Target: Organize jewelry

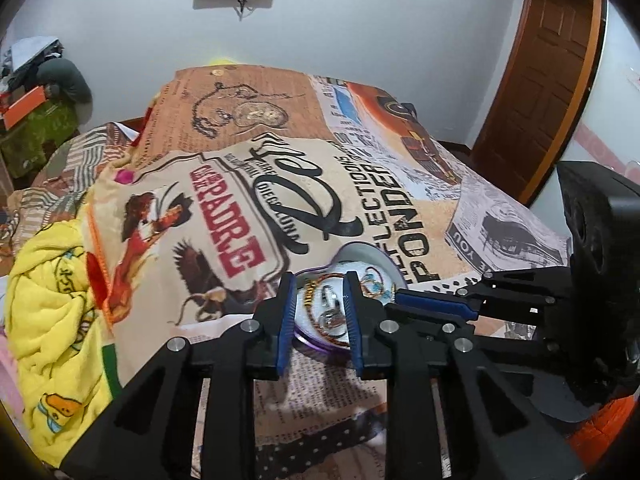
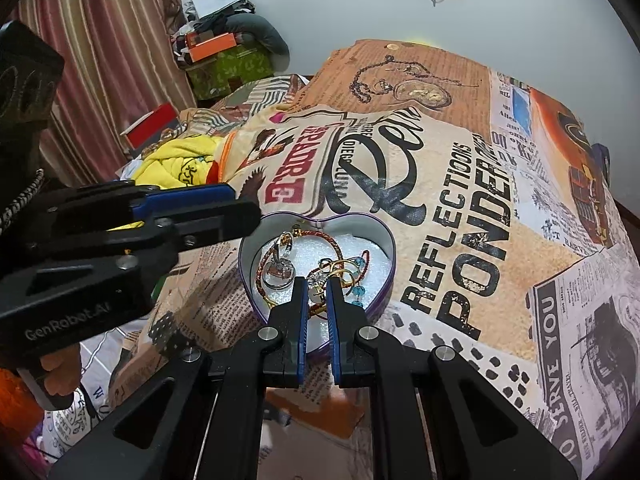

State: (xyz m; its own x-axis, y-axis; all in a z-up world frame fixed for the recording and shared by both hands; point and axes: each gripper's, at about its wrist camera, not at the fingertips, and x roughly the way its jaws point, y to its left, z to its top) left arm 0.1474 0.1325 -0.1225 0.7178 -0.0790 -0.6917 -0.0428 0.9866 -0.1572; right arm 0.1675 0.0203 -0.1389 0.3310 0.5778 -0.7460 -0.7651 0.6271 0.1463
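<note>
White walls back a bed whose printed blanket [image 2: 460,208] fills the middle of both views, with striped curtains [image 2: 112,52] at the upper left of the right wrist view and a brown wooden door [image 1: 544,80] at the upper right of the left wrist view. At lower centre sits a heart-shaped tin [image 2: 384,240], purple outside with a pale inner wall and a white glittery lining. Inside lies the jewelry [image 2: 320,268]: a red-and-gold braided bracelet, silver rings, gold hoops, and blue bead drops, tangled loosely together. The right gripper [image 2: 317,286] reaches over the tin's near rim, its blue-lined fingers [image 2: 335,300] narrowly parted around a small gold-and-white piece; whether they actually pinch it I cannot tell. The left gripper [image 1: 319,282] hangs over the tin's left side, jaws moderately apart and holding nothing. Blanket lettering reads "REFLECTIONS", "PONDER" and "SERVE YOU"; the left gripper's body, at the left of the right wrist view, carries "GenRobot.AI". A yellow cloth [image 1: 56,280] lies crumpled at the blanket's left edge.
</note>
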